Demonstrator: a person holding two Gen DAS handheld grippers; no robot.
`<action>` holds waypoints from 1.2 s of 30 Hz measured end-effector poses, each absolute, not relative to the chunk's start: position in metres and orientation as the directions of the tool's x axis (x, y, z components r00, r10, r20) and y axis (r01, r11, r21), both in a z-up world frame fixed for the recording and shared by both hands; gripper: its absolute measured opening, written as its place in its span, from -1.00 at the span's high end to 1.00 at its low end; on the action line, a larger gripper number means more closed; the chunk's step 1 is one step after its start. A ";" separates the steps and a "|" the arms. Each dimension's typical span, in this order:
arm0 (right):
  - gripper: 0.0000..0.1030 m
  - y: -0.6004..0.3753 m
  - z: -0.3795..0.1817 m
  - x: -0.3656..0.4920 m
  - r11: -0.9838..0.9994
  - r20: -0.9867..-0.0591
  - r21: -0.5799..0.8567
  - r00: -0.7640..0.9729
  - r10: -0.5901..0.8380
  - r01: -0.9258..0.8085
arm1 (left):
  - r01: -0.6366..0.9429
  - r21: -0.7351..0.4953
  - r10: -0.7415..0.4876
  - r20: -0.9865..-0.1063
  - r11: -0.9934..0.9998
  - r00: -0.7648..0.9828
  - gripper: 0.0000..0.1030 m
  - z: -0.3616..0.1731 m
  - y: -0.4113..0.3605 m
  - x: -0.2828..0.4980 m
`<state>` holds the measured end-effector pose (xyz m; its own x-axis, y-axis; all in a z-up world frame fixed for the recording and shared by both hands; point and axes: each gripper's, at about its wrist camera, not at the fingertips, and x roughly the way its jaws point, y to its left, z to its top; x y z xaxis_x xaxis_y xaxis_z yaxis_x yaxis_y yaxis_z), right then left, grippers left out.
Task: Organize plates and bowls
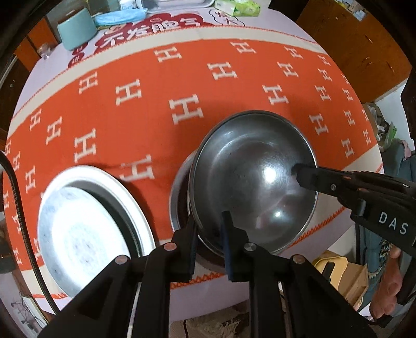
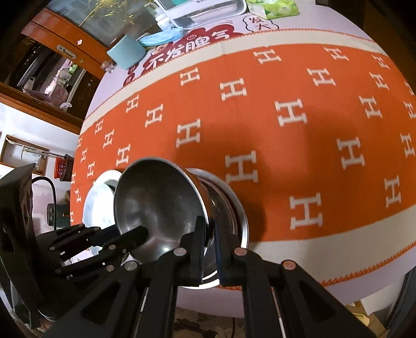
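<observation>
A steel bowl [image 1: 249,176] hangs tilted just above a shallow metal dish [image 1: 179,200] on the orange cloth. My left gripper [image 1: 209,230] is shut on the bowl's near rim, one finger inside and one outside. My right gripper [image 1: 299,174] comes in from the right and pinches the opposite rim. In the right wrist view the right gripper [image 2: 209,238] is shut on the bowl [image 2: 156,202] at its rim, and the left gripper [image 2: 140,234] reaches into it from the left. The metal dish [image 2: 234,208] lies under the bowl. A wide pale plate [image 1: 85,228] lies to the left.
An orange cloth with white H marks [image 1: 156,104] covers the round table. At the far edge stand a teal cup [image 1: 76,27], a blue cloth [image 1: 119,15], a tissue pack [image 1: 239,6] and a metal tray [image 2: 202,13]. The table's front edge runs just below the dish.
</observation>
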<state>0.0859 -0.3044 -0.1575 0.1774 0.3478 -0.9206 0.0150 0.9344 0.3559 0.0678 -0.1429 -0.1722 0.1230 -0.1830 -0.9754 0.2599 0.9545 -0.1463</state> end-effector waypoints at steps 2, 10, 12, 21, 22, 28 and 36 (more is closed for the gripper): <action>0.87 -0.305 -0.161 0.082 0.936 -0.923 0.351 0.175 0.343 0.019 | 0.255 -0.149 -0.186 -0.974 0.955 0.127 0.71 -0.173 -0.144 0.067; 0.87 -0.307 -0.172 0.079 0.953 -0.942 0.301 0.165 0.292 0.032 | 0.275 -0.140 -0.178 -0.976 0.951 0.121 0.71 -0.183 -0.151 0.064; 0.87 -0.307 -0.175 0.079 0.952 -0.941 0.306 0.158 0.298 0.028 | 0.274 -0.142 -0.182 -0.975 0.951 0.128 0.70 -0.182 -0.150 0.065; 0.87 -0.304 -0.166 0.079 0.959 -0.943 0.283 0.181 0.278 0.002 | 0.275 -0.158 -0.193 -0.975 0.948 0.106 0.54 -0.183 -0.148 0.068; 0.87 -0.304 -0.164 0.078 0.962 -0.945 0.273 0.185 0.269 -0.002 | 0.278 -0.168 -0.203 -0.974 0.946 0.103 0.45 -0.183 -0.148 0.067; 0.87 -0.306 -0.163 0.078 0.966 -0.950 0.257 0.185 0.253 -0.001 | 0.289 -0.190 -0.231 -0.966 0.938 0.114 -0.31 -0.174 -0.148 0.064; 0.87 -0.303 -0.166 0.076 0.967 -0.951 0.256 0.177 0.254 -0.014 | 0.309 -0.154 -0.224 -0.953 0.938 0.205 -0.49 -0.151 -0.144 0.062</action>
